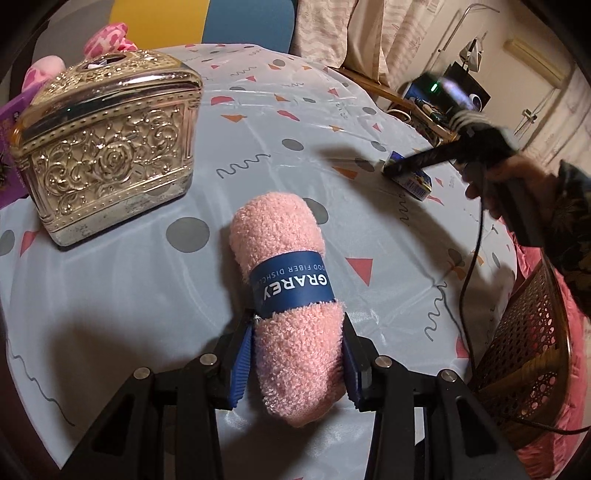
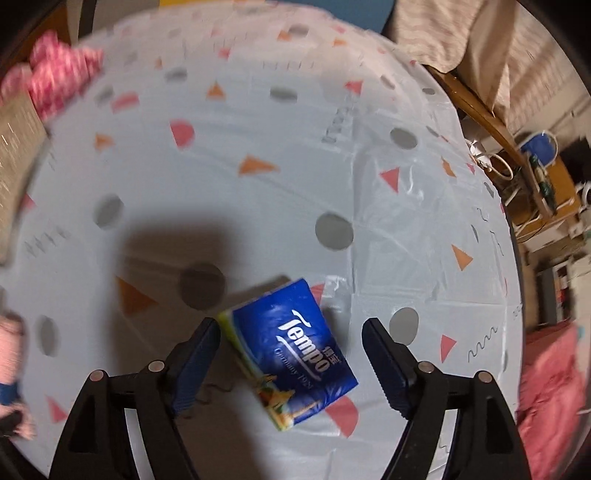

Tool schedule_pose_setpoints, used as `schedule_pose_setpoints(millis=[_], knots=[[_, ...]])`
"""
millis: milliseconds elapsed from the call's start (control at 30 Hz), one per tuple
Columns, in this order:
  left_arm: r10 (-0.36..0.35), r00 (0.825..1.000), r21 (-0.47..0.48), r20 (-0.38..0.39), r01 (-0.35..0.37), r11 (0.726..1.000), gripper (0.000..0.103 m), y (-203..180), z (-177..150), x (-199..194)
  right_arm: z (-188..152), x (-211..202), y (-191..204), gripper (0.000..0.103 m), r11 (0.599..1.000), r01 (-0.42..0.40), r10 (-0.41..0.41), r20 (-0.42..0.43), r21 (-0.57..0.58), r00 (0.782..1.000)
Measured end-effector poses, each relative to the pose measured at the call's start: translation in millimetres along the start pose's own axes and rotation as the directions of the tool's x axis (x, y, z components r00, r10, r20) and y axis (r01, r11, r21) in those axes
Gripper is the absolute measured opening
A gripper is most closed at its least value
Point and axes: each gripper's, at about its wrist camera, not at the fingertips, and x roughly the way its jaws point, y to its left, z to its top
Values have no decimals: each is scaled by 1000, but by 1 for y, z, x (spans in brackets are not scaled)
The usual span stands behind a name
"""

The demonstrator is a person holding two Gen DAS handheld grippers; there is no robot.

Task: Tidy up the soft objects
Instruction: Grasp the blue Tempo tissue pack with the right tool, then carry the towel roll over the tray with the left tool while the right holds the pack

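Pale blue cloth printed with grey dots, pink and orange triangles and squiggles covers the round tabletop [image 1: 295,110].

Nearest in the left wrist view, the left hand-held gripper [image 1: 297,363] is clamped on a rolled pink dishcloth [image 1: 284,280], its blue pads pressing both sides of the roll's near end. A dark blue paper band with white lettering wraps the roll's middle, and the far end points away across the cloth.

In the right wrist view, the right hand-held gripper [image 2: 290,352] stands wide open over a blue tissue pack [image 2: 291,350]. The pack lies flat and skewed on the tabletop between the fingers. The left finger is just beside its corner, the right finger stays clear of it, and nothing is gripped.

Farther off to the left stands an ornate golden box [image 1: 107,147] with embossed roses and a slot in its top; what it holds cannot be seen. Behind it, at the far left edge, lies a pink-and-white patterned soft toy [image 1: 110,38].

To the right, a woven cane chair [image 1: 528,354] with a pink cushion stands by the table edge. Beyond the table hang pale curtains [image 1: 369,29], and a cluttered wooden desk [image 2: 554,184] stands at the far right.
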Motion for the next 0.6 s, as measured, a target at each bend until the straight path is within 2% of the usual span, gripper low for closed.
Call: schedule_pose_setpoints(millis=[33,67,100,167,233,367,467,533,600], knots=[[-2,1000,-4,2,2,1000,43,0,0,0,-2,6,1,78,1000,3,-3,-9,5,1000],[-3,1000,-6,3,3,1000,43,1,-2,-1,-3,5,-1,69,1000,-12,12,5,27,1000],[-3,1000,-5,4,3,1000,43,2,-2,-1,-4,3,-3,64,997,-48,47,10,56,999],[-2,1000,-5,7,3,1000,43,2,-3,-2,-7,-1,2,63,995,-58,58,1,81,998],[-2,1000,-5,9,2,1000,43,1,-4,-3,-10,-8,17,63,995,-77,77,5,58,997],[-5,1000,-7,14,5,1000,42,2,-6,-4,-14,-26,68,63,980,-200,200,29,-3,979],[-6,1000,-22,20,6,1000,39,4,-9,-8,-18,-26,105,61,964,-260,262,33,-53,965],[-10,1000,-37,27,11,999,38,7,-12,-11,-24,-30,119,58,977,-199,205,93,-77,974],[-8,999,-41,38,10,999,38,9,-16,-15,-26,-32,120,54,974,-201,212,114,-100,971]])
